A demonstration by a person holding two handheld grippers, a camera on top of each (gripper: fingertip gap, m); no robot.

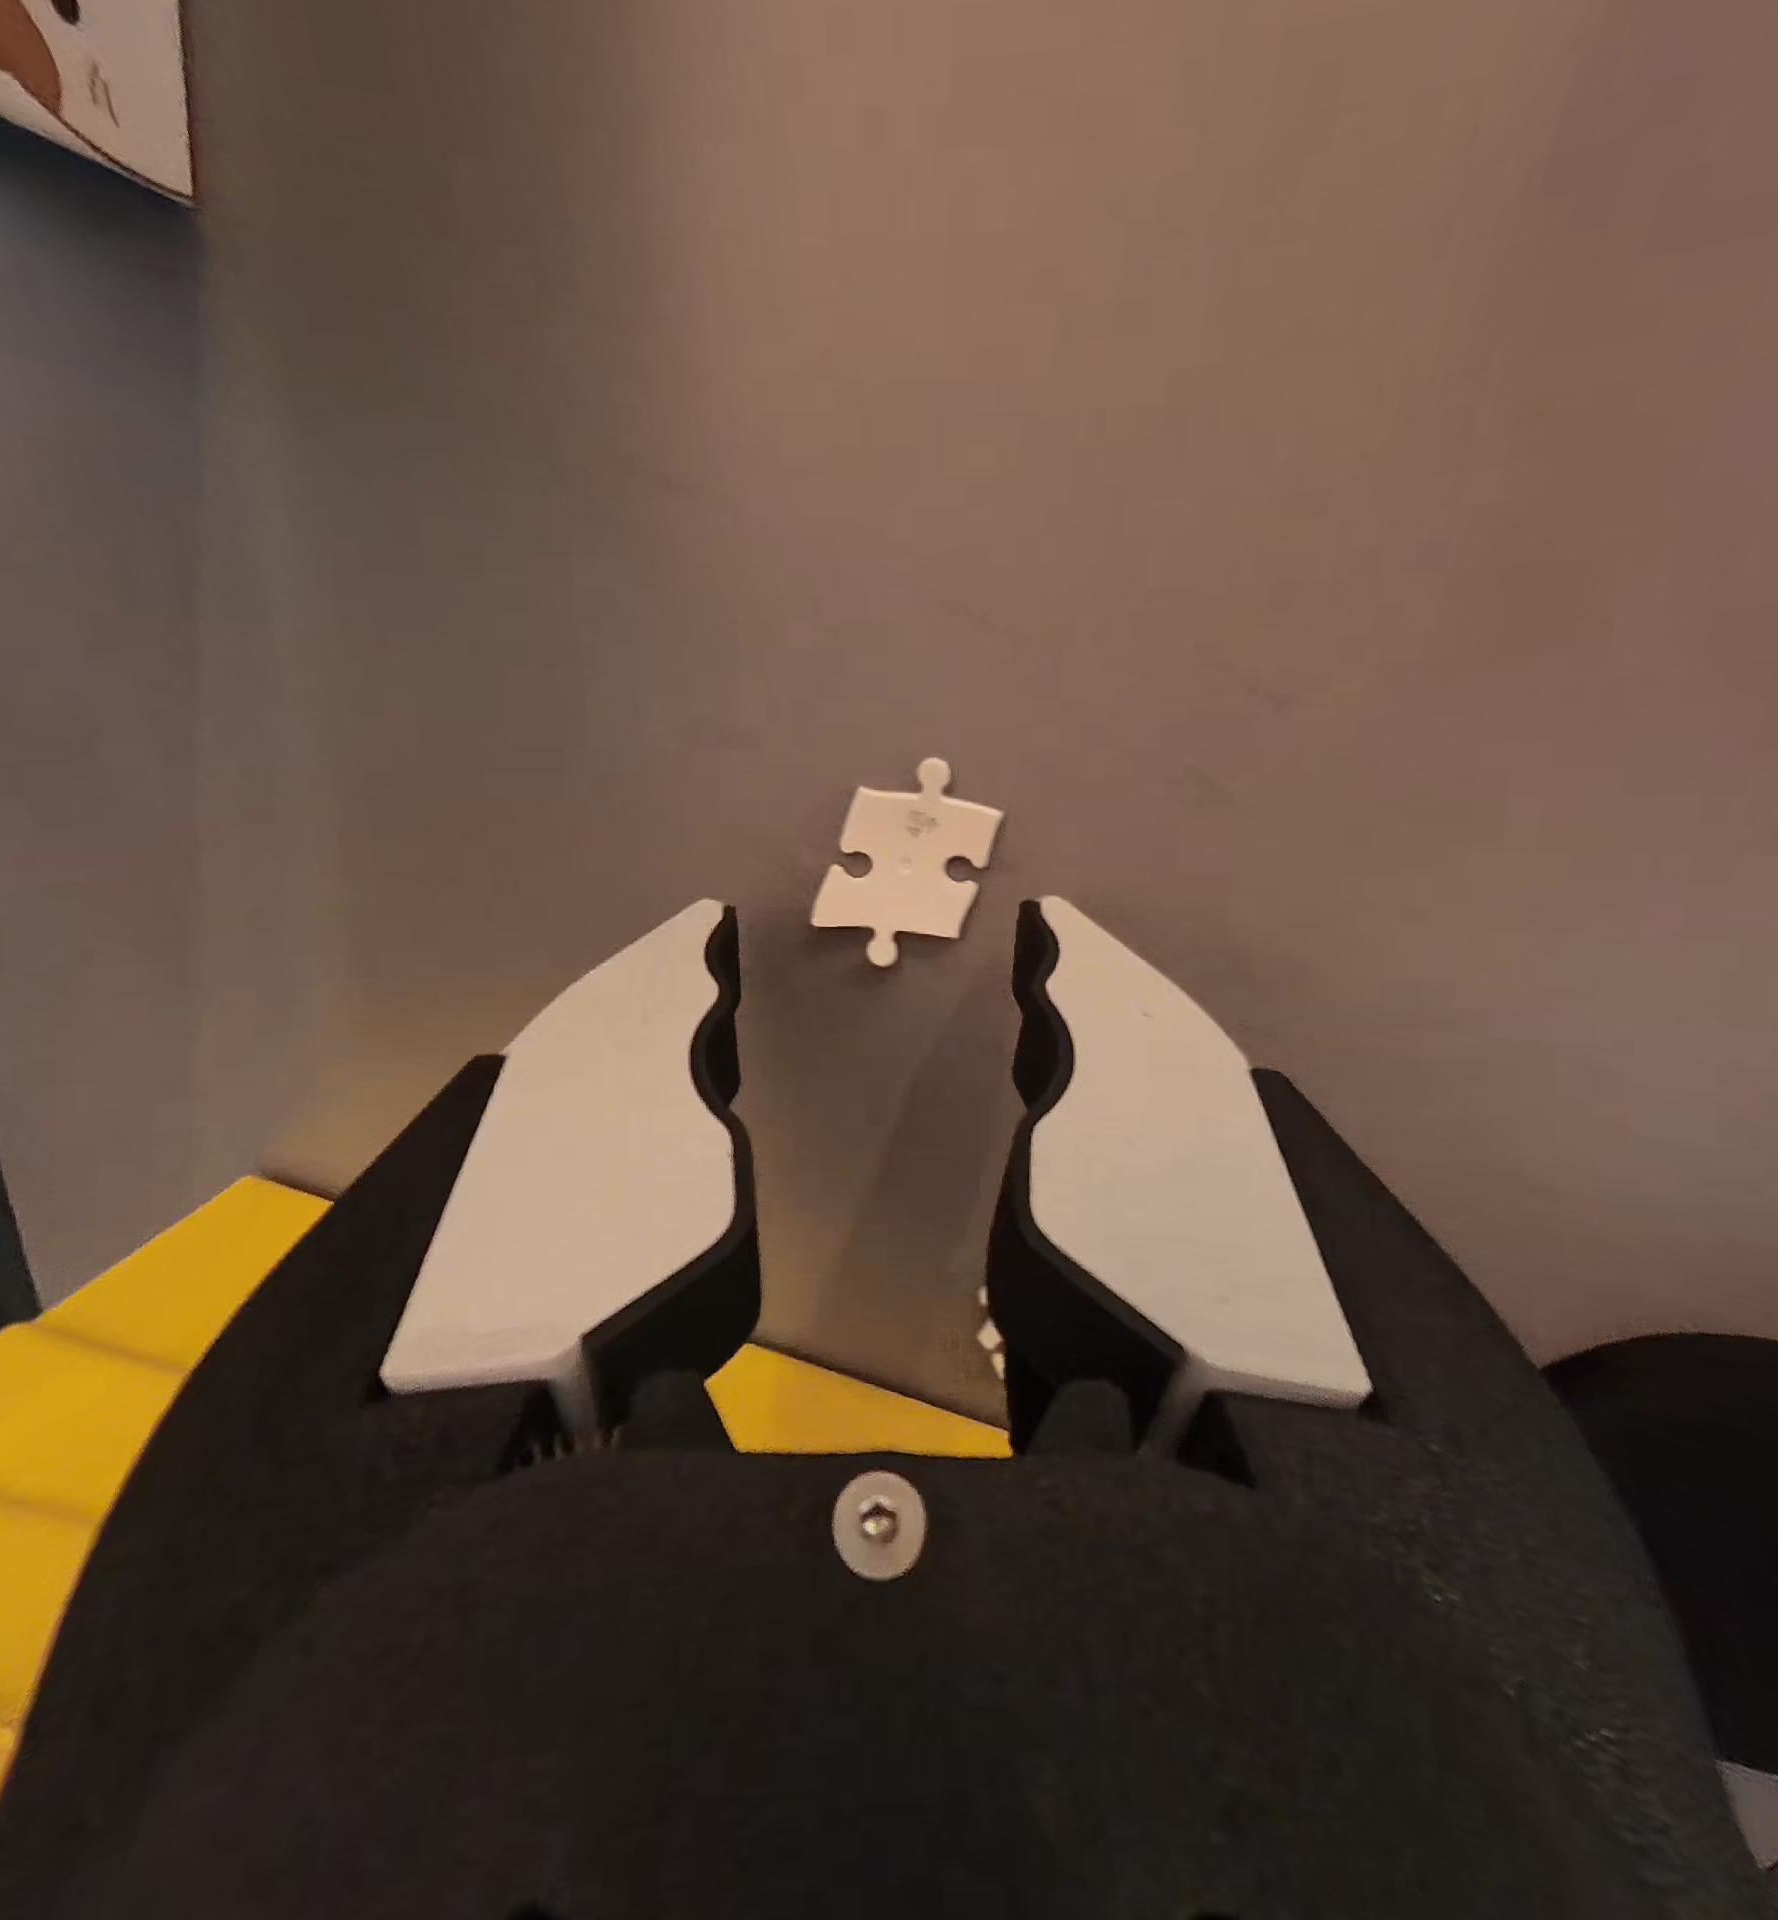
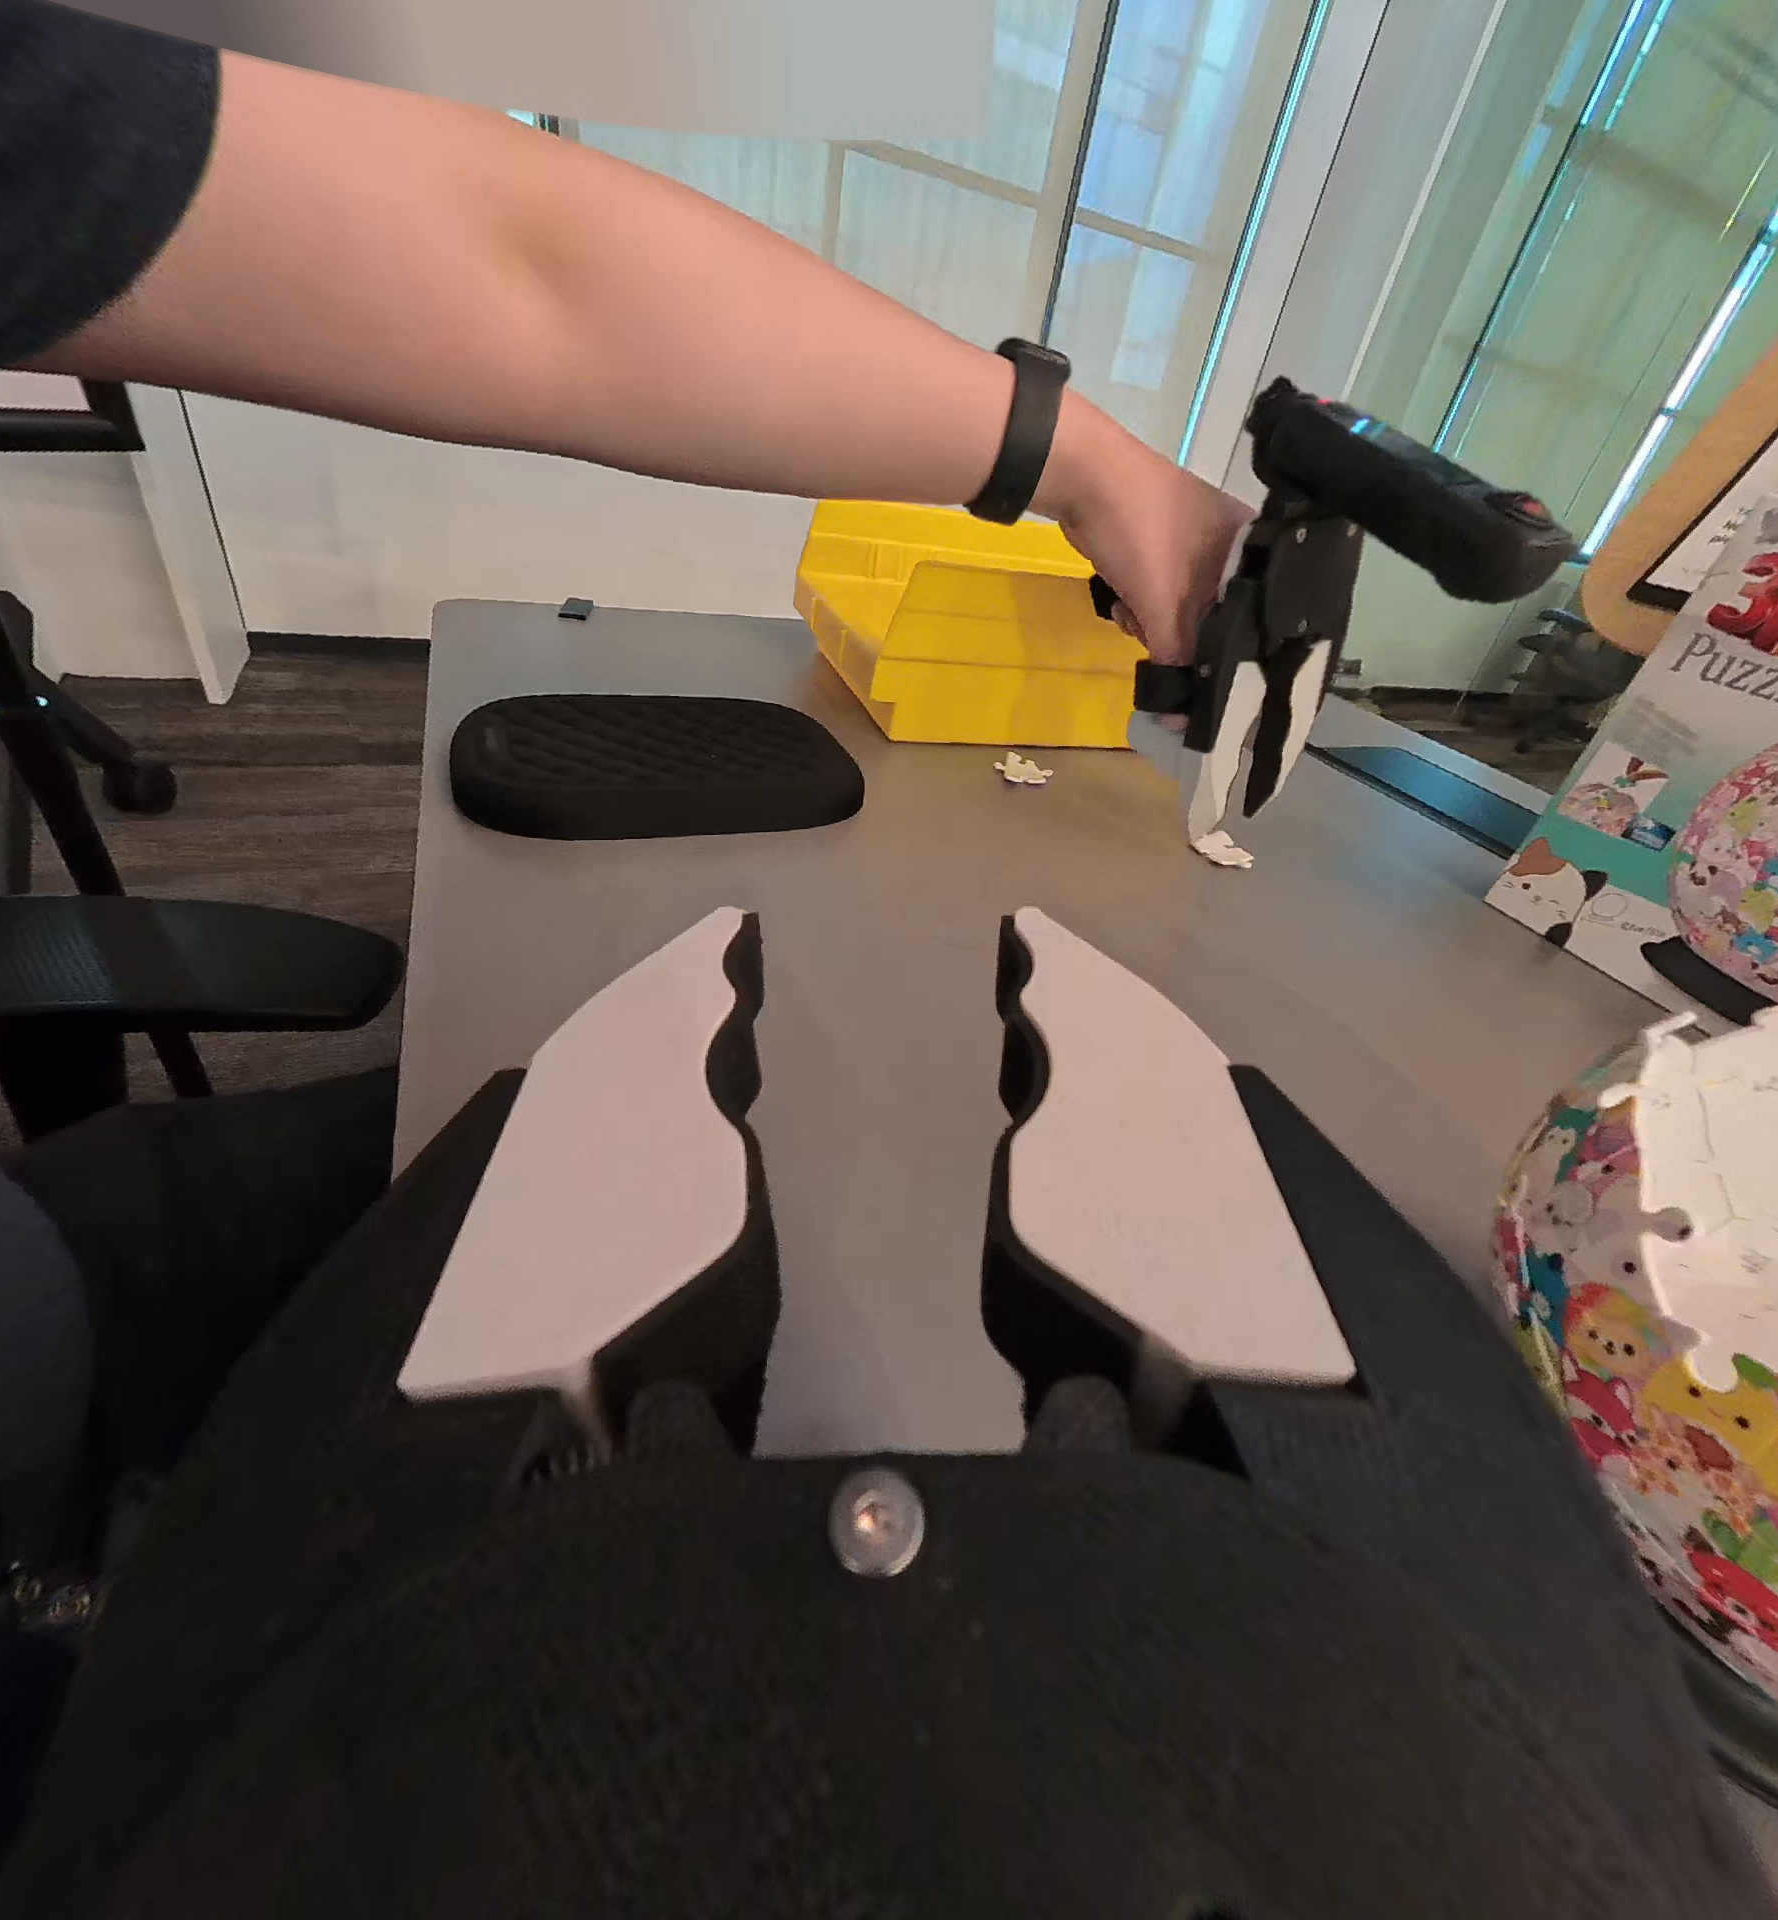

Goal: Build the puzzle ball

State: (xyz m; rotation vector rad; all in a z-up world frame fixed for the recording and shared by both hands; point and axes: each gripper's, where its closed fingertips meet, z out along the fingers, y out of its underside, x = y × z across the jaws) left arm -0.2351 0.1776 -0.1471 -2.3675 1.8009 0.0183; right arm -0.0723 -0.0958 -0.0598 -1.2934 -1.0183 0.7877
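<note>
The left tool point(image 1: 874, 935) hangs over the grey bench point(image 1: 1280, 520) with its jaws apart and empty, pointing down at a single white puzzle piece point(image 1: 906, 868) that lies flat, blank side up, just beyond the fingertips and in line with the gap between them. In the right wrist view the same piece point(image 2: 1223, 850) lies out in the open toward the far right part of the bench, near the front of a yellow bin point(image 2: 968, 644), and a second loose piece point(image 2: 1023, 769) lies close against the bin. The right tool point(image 2: 880, 935) is also apart and holds nothing, over bare bench near the front edge, while the half-built puzzle ball point(image 2: 1685, 1351) sits at the near right with its open, jagged rim facing up. The piece looks light, thin and fairly stiff, probably slightly curved; lying flat, it will likely be hard to pinch by its edges and may skid on the smooth top. A grip across two opposite sides, clear of the knobs, seems best. There is free room all round it; the bin, a black pad point(image 2: 646, 764) on the left and the puzzle box point(image 2: 1716, 748) at the right edge are well apart.
</note>
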